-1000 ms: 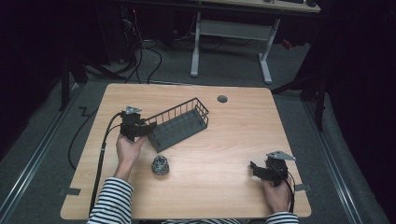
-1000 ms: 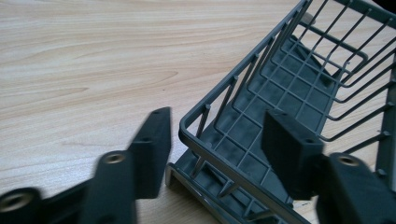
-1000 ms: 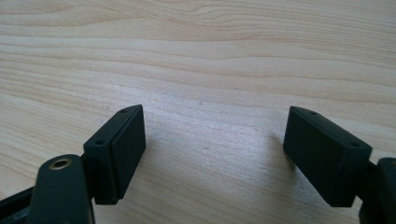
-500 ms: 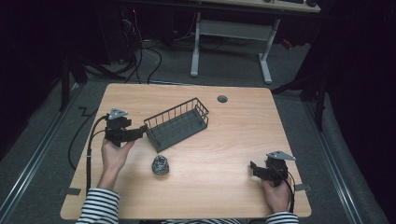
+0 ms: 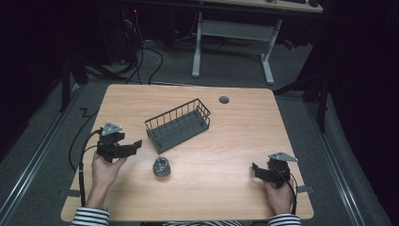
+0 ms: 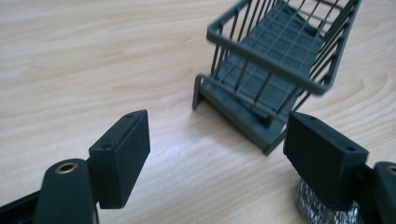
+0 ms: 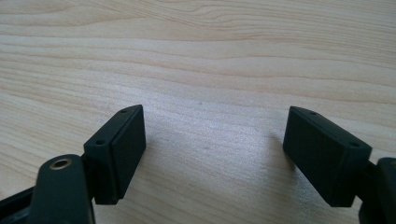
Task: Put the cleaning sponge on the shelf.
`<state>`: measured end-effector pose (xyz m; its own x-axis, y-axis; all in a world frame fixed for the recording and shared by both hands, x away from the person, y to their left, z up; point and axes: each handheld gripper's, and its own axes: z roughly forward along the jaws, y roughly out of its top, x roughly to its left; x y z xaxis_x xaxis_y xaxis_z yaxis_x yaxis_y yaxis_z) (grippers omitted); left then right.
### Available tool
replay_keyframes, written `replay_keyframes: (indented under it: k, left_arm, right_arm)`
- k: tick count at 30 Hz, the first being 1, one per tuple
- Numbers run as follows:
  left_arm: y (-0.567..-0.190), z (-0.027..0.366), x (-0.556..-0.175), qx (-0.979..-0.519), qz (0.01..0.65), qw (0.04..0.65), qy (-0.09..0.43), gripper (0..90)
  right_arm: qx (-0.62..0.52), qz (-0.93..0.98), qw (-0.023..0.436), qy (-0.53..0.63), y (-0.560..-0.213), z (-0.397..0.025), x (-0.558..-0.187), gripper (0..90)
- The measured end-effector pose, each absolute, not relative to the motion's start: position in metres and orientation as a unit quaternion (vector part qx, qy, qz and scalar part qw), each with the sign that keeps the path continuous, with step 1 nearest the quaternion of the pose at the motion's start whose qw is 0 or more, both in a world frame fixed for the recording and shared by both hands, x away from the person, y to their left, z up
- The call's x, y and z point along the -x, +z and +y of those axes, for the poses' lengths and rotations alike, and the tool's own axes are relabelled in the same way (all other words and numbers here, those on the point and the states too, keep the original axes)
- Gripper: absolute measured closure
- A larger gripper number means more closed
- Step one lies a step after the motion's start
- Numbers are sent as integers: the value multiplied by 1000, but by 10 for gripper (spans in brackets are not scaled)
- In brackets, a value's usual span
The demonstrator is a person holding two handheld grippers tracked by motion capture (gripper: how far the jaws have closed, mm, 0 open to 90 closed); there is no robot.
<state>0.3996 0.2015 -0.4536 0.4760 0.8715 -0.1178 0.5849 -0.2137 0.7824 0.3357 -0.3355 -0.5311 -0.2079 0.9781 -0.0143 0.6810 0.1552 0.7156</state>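
1. the left gripper [image 5: 134, 145] sits at the left side of the wooden surface [image 5: 226, 141], held in the person's left hand [image 5: 104, 169], its jaws pointing toward the wire basket [image 5: 178, 125].
2. in the left gripper view its two black jaws stand spread wide with bare wood between them; they pinch nothing.
3. the dark grey wire basket stands upright near the middle of the surface, set at a slant, its near short end just beyond the left gripper's tips but not touching them. in the left gripper view the basket [image 6: 280, 65] rises ahead and to the right, and nothing can be seen inside it.
4. a small ball of metal scouring mesh [image 5: 161, 166] lies on the surface just in front of the basket, apart from it and to the right of the left hand. in the left gripper view a bit of that mesh [image 6: 322, 212] peeks out below the right-hand jaw; whether the jaw touches it cannot be told.
5. the right gripper [image 5: 258, 170] rests low at the right front of the surface, held in the right hand [image 5: 278, 195], well apart from basket and mesh.
6. in the right gripper view its jaws are likewise spread wide over plain wood grain, holding nothing.
7. a small round dark grommet [image 5: 224, 100] sits in the surface near its far edge, beyond the basket.
8. striped sleeves [image 5: 89, 216] show at the bottom of the high view.
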Motion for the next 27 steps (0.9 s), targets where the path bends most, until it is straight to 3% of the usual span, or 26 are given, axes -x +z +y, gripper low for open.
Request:
replay_keyframes:
  k: [27]
  left_arm:
    - [-489, 186, -358, -813, 431, 373, 122, 151]
  right_arm:
    - [-578, 718, 249, 298, -531, -335, -336, 214]
